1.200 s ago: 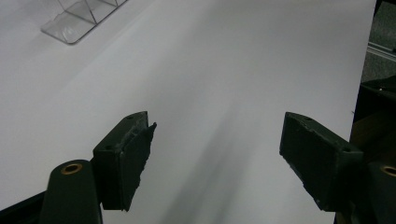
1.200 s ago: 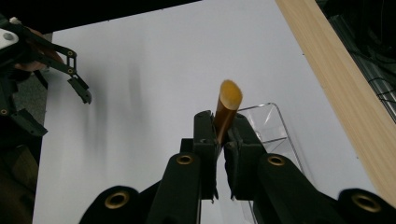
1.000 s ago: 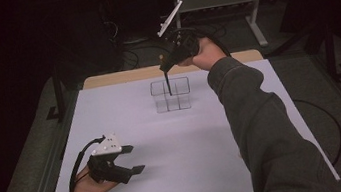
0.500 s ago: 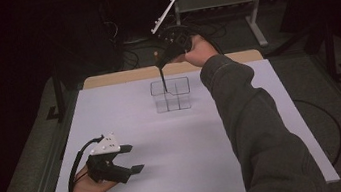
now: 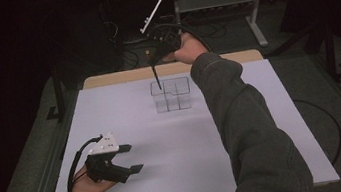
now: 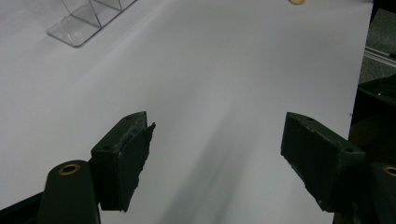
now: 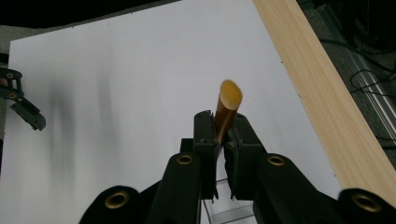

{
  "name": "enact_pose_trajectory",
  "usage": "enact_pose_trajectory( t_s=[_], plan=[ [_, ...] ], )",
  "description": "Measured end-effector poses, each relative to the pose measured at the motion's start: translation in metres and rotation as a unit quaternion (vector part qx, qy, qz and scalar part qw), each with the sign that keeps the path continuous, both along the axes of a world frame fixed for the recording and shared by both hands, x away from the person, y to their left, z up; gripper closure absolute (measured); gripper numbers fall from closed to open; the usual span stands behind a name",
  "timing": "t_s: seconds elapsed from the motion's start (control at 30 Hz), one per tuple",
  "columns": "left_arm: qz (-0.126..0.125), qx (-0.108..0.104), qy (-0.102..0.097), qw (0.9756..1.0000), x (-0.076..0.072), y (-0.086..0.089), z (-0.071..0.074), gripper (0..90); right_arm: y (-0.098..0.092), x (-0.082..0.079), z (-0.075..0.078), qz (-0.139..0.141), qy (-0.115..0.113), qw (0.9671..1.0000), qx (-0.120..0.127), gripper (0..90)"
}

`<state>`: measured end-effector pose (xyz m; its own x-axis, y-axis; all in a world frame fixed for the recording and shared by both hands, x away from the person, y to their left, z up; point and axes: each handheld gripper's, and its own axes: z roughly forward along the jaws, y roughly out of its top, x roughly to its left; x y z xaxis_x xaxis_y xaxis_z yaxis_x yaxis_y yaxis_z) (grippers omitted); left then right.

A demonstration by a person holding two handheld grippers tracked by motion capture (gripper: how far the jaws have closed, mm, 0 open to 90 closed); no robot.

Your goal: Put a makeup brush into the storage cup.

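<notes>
While the right gripper (image 7: 223, 135) pinches the amber stick (image 7: 228, 108) between its jaws, directly over the clear divided box (image 5: 172, 95), it should lower the stick straight into one compartment, clear of the dividers. The left gripper (image 6: 217, 161) rests spread, well apart.

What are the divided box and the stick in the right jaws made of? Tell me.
The divided box looks like clear acrylic or similar plastic: see-through walls with glossy edges. The stick looks like wood or bamboo, though that is uncertain: a tan-brown shaft with a paler, matt cut end, held in the right gripper.
</notes>
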<state>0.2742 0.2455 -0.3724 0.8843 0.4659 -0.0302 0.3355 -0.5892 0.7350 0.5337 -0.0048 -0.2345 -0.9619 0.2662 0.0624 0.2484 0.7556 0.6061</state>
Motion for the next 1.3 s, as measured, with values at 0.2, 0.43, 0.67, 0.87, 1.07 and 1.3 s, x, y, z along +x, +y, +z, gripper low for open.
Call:
enact_pose_trajectory(
  t_s=[0.2,0.43,0.67,0.87,1.07,1.3],
  plan=[
    [-0.001,0.002,0.0,1.0,0.0,0.001,0.0,22.8,0.001,0.003,-0.001,-0.007,0.001,0.9999,-0.011,82.5],
    [-0.001,0.001,0.001,1.0,0.0,0.0,0.0,22.8,-0.005,0.006,-0.006,-0.017,0.006,0.9995,-0.027,82.5],
    [0.0,0.001,0.002,1.0,0.0,-0.001,-0.001,22.8,-0.013,0.006,-0.014,-0.023,0.006,0.9993,-0.028,82.5],
    [-0.001,0.004,0.002,1.0,0.0,-0.002,0.0,22.7,-0.018,0.005,-0.018,-0.031,0.011,0.9992,-0.024,82.4],
    [-0.003,0.004,0.001,1.0,0.0,-0.002,-0.001,22.6,-0.023,0.003,-0.026,-0.036,0.012,0.9991,-0.018,82.4],
    [-0.004,0.007,0.002,1.0,0.0,-0.003,-0.002,22.6,-0.028,0.002,-0.033,-0.041,0.013,0.9989,-0.015,82.4]
  ],
)
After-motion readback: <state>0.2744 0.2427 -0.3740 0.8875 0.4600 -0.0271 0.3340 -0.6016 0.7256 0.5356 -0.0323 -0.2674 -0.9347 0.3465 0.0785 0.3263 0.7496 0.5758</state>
